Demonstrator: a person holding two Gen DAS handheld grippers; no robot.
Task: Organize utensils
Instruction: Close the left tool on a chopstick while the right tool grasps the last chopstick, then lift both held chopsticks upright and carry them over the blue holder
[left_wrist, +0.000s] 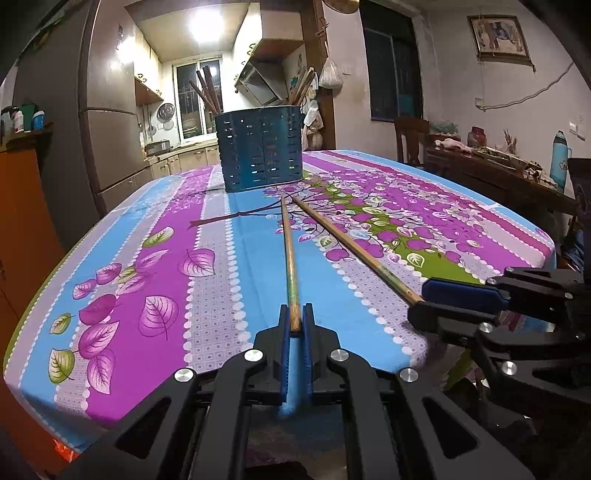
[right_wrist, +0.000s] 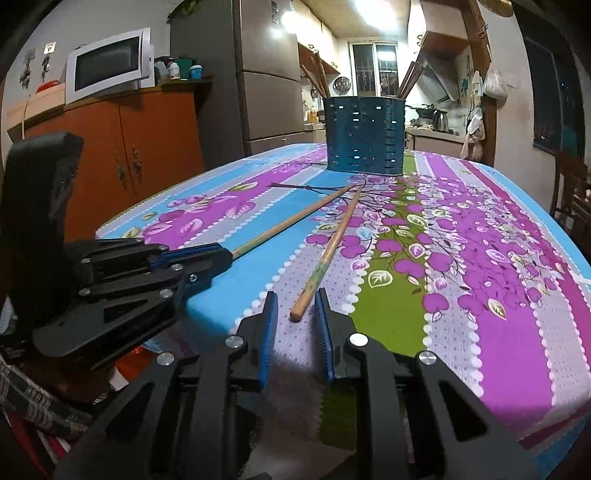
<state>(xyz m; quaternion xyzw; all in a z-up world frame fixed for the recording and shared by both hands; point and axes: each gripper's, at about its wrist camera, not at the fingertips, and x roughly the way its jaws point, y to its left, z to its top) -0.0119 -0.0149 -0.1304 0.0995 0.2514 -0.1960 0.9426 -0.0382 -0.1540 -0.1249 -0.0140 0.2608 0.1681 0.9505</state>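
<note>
Two wooden chopsticks lie on the flowered tablecloth (left_wrist: 166, 258), their far tips nearly meeting in front of a blue perforated utensil holder (left_wrist: 260, 147) (right_wrist: 364, 134) that has several chopsticks standing in it. My left gripper (left_wrist: 295, 314) (right_wrist: 227, 254) is shut on the near end of the left chopstick (left_wrist: 290, 258) (right_wrist: 295, 221). The near end of the right chopstick (left_wrist: 354, 247) (right_wrist: 332, 243) lies between the blue pads of my right gripper (right_wrist: 295, 299) (left_wrist: 419, 301). A gap shows on each side of it, so those pads do not press on it.
Both grippers are at the table's near edge. An orange cabinet (right_wrist: 147, 147) with a microwave (right_wrist: 107, 66) stands to the left. A wooden chair (left_wrist: 410, 136) and a cluttered side table (left_wrist: 498, 162) are on the right beyond the table.
</note>
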